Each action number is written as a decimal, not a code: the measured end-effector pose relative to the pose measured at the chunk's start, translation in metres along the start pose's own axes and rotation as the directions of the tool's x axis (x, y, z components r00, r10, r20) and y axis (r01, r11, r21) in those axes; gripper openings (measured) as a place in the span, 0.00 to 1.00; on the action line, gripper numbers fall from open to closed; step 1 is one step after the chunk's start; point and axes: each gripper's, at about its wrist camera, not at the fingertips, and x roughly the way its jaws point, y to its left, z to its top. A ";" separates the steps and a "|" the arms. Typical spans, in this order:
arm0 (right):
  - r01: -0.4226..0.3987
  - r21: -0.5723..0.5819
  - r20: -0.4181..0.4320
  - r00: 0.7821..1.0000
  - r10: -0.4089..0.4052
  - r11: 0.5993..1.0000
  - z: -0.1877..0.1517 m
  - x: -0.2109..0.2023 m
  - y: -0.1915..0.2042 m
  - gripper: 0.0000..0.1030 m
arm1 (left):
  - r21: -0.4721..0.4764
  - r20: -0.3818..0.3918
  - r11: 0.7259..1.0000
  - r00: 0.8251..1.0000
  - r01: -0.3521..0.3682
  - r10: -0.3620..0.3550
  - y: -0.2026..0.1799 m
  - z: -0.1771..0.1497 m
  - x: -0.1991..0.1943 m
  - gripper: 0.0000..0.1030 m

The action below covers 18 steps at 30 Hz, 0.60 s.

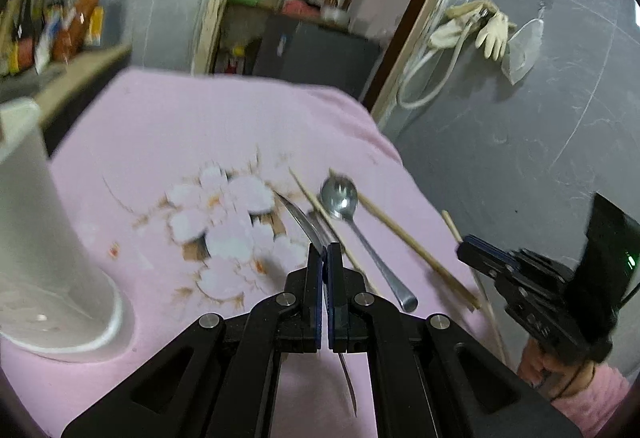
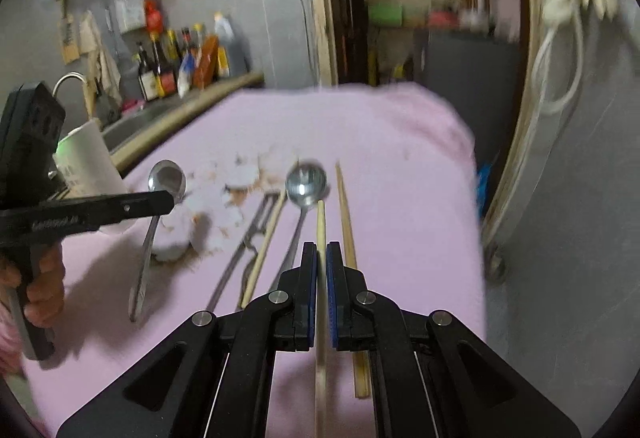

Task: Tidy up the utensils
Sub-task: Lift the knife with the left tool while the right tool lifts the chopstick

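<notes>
- While lifted above the pink cloth (image 1: 168, 126), left gripper (image 1: 325, 252) is clamped on a spoon (image 2: 166, 180), handle through the pads.
- Right gripper (image 2: 321, 252) pinched on a chopstick (image 2: 320, 226).
- On cloth: second spoon (image 1: 339, 196), two more chopsticks (image 2: 347, 222) (image 2: 266, 238).
- White cup (image 1: 36, 222) stands at the cloth's left.

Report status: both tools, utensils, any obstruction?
Left tool shut on a spoon, lifted. Right tool shut on a chopstick. Second spoon, other chopsticks on cloth. White cup left, unobstructed.
</notes>
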 end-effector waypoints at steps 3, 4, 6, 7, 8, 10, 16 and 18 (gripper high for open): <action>0.049 -0.032 0.123 0.991 -0.044 0.998 -0.003 -0.018 0.014 0.03 | 0.015 0.063 1.000 0.998 -0.001 0.000 -0.006 -0.002 -0.010 0.00; 0.067 -0.044 0.165 0.985 -0.059 0.997 -0.003 -0.023 0.019 0.03 | 0.021 0.086 1.000 0.996 0.002 -0.003 -0.008 -0.003 -0.014 0.00; 0.100 -0.058 0.234 0.969 -0.083 0.993 -0.002 -0.033 0.026 0.03 | 0.035 0.116 0.999 0.993 0.000 -0.004 -0.011 -0.004 -0.021 0.00; 0.122 -0.066 0.280 0.955 -0.099 0.990 -0.002 -0.039 0.031 0.03 | 0.041 0.130 0.999 0.992 -0.004 -0.001 -0.014 -0.005 -0.023 0.00; 0.134 -0.071 0.308 0.946 -0.106 0.988 -0.001 -0.042 0.034 0.03 | 0.044 0.144 0.999 0.990 -0.005 -0.001 -0.016 -0.006 -0.026 0.00; 0.156 -0.078 0.361 0.925 -0.118 0.985 0.000 -0.047 0.040 0.03 | 0.051 0.171 0.999 0.985 -0.003 -0.005 -0.019 -0.006 -0.032 0.00; 0.201 -0.088 0.514 0.848 -0.128 0.976 0.010 -0.062 0.062 0.03 | 0.090 0.277 0.995 0.961 -0.037 0.010 -0.025 -0.002 -0.060 0.00; 0.208 -0.091 0.558 0.821 -0.123 0.974 0.015 -0.067 0.068 0.03 | 0.108 0.318 0.992 0.948 -0.057 0.020 -0.027 0.001 -0.071 0.00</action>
